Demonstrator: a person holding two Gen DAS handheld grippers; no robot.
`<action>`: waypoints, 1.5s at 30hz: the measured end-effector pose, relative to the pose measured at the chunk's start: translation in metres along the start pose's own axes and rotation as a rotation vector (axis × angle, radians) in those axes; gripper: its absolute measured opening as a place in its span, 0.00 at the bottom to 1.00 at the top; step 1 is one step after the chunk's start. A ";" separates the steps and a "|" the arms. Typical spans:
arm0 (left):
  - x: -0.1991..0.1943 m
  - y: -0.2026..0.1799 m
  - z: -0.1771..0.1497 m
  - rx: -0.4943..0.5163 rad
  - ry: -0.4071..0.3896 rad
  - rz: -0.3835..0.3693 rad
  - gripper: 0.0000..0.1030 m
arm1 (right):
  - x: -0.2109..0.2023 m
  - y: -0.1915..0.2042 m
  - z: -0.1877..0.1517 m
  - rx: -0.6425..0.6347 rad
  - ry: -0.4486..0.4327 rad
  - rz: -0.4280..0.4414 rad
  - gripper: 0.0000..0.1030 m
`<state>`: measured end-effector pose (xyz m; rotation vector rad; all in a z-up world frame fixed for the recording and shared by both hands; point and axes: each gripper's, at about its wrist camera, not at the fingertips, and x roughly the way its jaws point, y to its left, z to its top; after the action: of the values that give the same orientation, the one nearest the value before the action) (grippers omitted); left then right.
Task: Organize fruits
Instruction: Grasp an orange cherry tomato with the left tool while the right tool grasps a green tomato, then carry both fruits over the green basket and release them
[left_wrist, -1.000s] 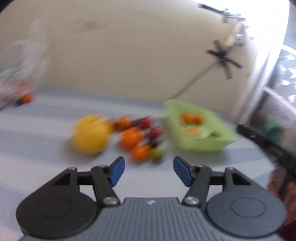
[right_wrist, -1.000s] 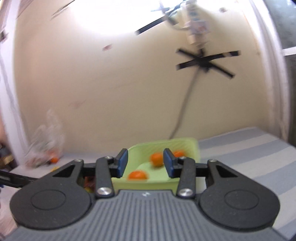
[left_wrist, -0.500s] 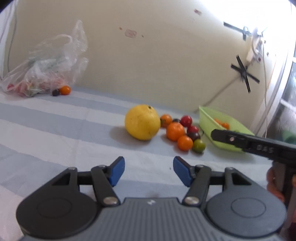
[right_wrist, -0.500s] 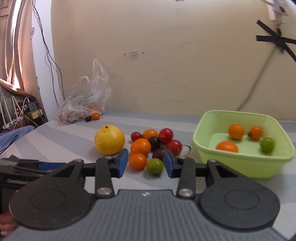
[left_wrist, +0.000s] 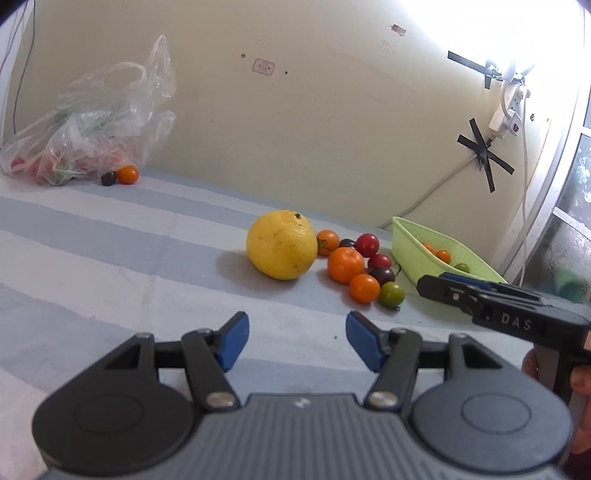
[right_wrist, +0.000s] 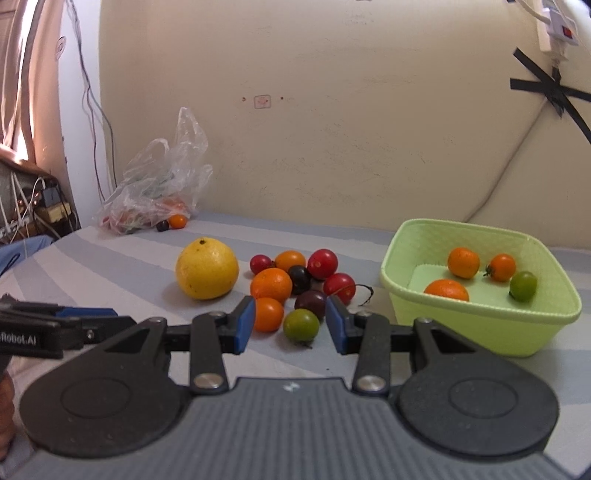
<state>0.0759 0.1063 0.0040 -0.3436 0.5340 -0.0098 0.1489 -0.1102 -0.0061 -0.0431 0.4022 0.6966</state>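
A big yellow citrus (left_wrist: 282, 249) (right_wrist: 207, 268) lies on the striped cloth beside a cluster of several small fruits: an orange mandarin (right_wrist: 271, 285), red, dark and orange tomatoes, and a green tomato (right_wrist: 301, 325). A light green basket (right_wrist: 480, 325) (left_wrist: 417, 254) to the right holds several small fruits. My left gripper (left_wrist: 295, 341) hovers open over bare cloth, short of the citrus. My right gripper (right_wrist: 290, 325) is open with nothing held; the green tomato shows beyond the gap. It also appears from the side at the right of the left wrist view (left_wrist: 439, 286).
A clear plastic bag (left_wrist: 88, 140) (right_wrist: 155, 188) with more produce lies by the wall at the far left, an orange and a dark tomato (left_wrist: 127, 174) beside it. A cable and black tape (right_wrist: 550, 88) run on the wall. Cables and a plug strip sit at the far left edge.
Both views swung left and steadied from blur; the fruit cluster came into the right wrist view. Over the last half second both grippers barely moved, and both jaw gaps stayed the same.
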 end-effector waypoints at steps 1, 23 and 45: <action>0.002 -0.001 0.002 -0.004 0.015 -0.015 0.56 | -0.001 -0.001 0.000 -0.009 0.003 0.002 0.43; 0.117 -0.032 0.046 -0.026 0.224 -0.208 0.38 | 0.051 -0.020 0.005 -0.068 0.180 0.099 0.41; 0.007 -0.083 -0.037 0.081 0.238 -0.238 0.29 | -0.082 0.001 -0.065 0.009 0.130 -0.017 0.28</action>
<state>0.0694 0.0158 -0.0027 -0.3268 0.7235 -0.3044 0.0688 -0.1707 -0.0357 -0.0833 0.5287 0.6775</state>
